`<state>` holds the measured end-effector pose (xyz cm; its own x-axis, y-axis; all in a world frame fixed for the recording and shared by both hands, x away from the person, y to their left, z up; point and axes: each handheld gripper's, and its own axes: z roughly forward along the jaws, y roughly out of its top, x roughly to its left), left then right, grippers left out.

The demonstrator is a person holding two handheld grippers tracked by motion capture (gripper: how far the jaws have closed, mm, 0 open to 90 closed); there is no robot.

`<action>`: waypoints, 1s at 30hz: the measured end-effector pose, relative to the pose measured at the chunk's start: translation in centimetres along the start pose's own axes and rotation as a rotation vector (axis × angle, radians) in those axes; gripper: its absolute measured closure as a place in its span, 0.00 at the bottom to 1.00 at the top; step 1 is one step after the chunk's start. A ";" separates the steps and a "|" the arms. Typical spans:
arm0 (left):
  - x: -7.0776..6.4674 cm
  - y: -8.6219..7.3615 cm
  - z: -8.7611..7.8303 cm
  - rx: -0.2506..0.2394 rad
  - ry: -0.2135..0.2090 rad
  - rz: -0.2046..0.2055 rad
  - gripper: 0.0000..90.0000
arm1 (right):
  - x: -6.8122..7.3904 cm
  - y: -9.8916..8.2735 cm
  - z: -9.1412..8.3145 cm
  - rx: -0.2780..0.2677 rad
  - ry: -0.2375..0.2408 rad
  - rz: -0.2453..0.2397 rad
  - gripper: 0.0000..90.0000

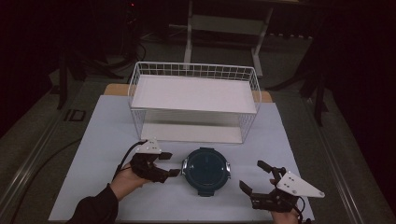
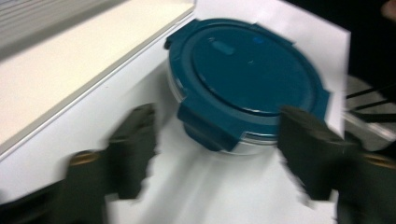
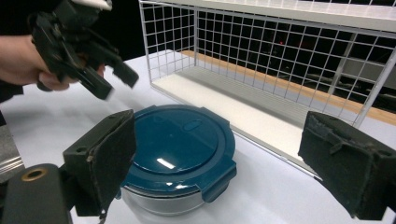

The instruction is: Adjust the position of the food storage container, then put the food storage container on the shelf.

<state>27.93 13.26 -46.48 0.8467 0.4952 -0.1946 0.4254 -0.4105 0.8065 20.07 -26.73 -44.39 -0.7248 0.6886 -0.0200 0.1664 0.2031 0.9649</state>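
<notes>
Here, a round container with a dark teal clip-on lid [image 1: 206, 171] is sitting on a white table cover [image 1: 102, 140], near the front edge and just in front of a white wire rack [image 1: 194, 100] with two shelves. The left gripper [image 1: 169, 164] is hovering just beside the container's left side, its jaws standing apart with nothing between them; in the left gripper view the container [image 2: 250, 79] is lying just ahead of the two black jaws, not touching either. The right gripper [image 1: 256, 176] is waiting a little off the container's right side (apart from it, not touching), its jaws spread wide and holding nothing. In the right gripper view the container [image 3: 180, 149] is resting close beside the left-hand pad, while the other gripper [image 3: 116, 79] is hanging above and behind the lid.
</notes>
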 end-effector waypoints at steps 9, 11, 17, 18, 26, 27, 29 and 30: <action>-0.9 1.4 -1.8 -0.076 -0.030 -0.049 0.00 | 0.3 0.4 0.3 -0.008 -0.011 -0.002 0.12; -0.9 1.6 -1.8 -0.087 -0.034 -0.064 0.00 | 0.4 0.5 0.4 -0.005 -0.025 -0.008 0.12; -0.6 1.9 -1.2 -0.087 -0.044 -0.111 0.00 | 0.3 1.1 0.2 -0.028 -0.048 -0.013 0.12; -0.5 1.9 -1.1 -0.083 -0.046 -0.126 0.00 | 0.3 1.2 0.2 -0.031 -0.049 -0.012 0.14; 0.8 1.9 0.8 -0.009 -0.050 -0.269 0.00 | 0.1 1.9 0.2 0.005 0.010 0.057 0.19; 1.1 1.7 1.1 -0.003 -0.057 -0.301 0.00 | 0.2 1.8 0.3 0.008 0.022 0.059 0.19; 1.6 1.4 1.6 0.005 -0.069 -0.373 0.00 | 0.6 1.6 0.3 0.004 -0.012 0.026 0.17; 1.8 1.2 1.9 0.005 -0.067 -0.396 0.00 | 0.7 1.5 0.4 0.004 -0.023 0.006 0.14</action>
<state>30.61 12.23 -46.96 0.6355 0.5648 -0.5264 0.7247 -0.2013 0.6590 20.11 -25.69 -43.01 -0.7085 0.7054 -0.0201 0.1737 0.2019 0.9639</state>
